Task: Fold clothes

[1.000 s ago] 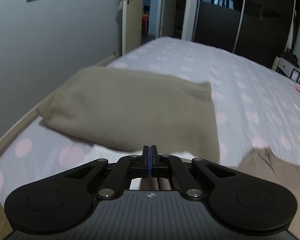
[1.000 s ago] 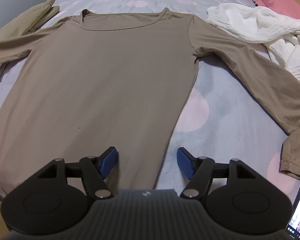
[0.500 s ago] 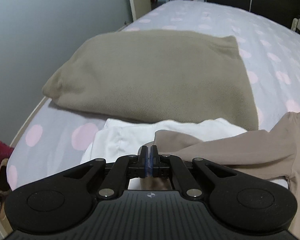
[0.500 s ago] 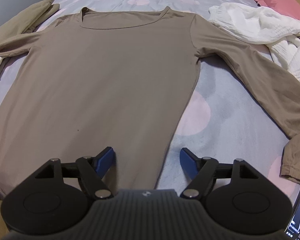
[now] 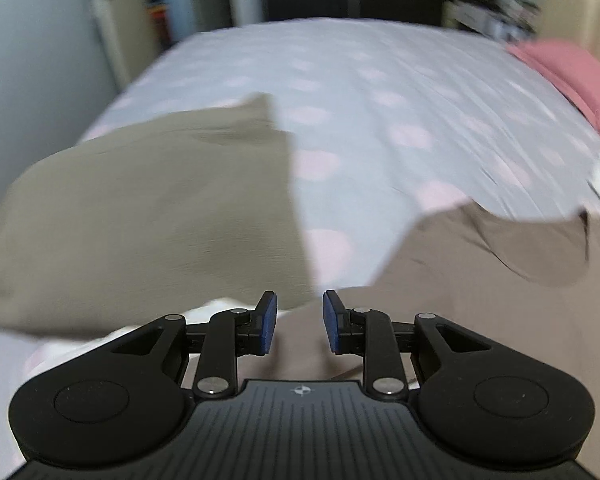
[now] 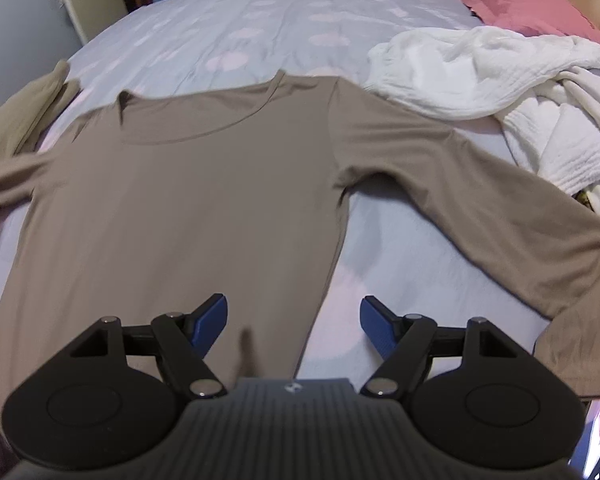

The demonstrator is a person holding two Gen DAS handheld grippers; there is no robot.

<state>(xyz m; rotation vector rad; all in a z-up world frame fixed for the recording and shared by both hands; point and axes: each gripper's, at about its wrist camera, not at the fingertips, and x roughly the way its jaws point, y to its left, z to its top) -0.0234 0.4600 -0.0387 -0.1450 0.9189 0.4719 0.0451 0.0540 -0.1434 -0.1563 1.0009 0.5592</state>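
A taupe long-sleeved shirt [image 6: 204, 208] lies flat, neck away from me, on the dotted bedspread [image 6: 260, 28]. Its right sleeve [image 6: 500, 208] stretches toward the bed's right edge. My right gripper [image 6: 294, 320] hangs open over the shirt's lower right side seam, nothing between its blue pads. In the left wrist view the same shirt [image 5: 480, 280] fills the lower right, and my left gripper [image 5: 299, 320] is open just above its left sleeve, holding nothing. That view is blurred by motion.
A folded olive garment [image 5: 140, 216] lies left of the shirt near the bed's edge. A heap of white clothes [image 6: 500, 80] sits at the right, with a pink pillow [image 6: 520, 0] behind it. A lit screen [image 6: 596, 432] shows at the lower right corner.
My left gripper was shut on the shirt's left sleeve and has now opened, letting it go, while swinging right. The right gripper pulled back a little and stayed open.
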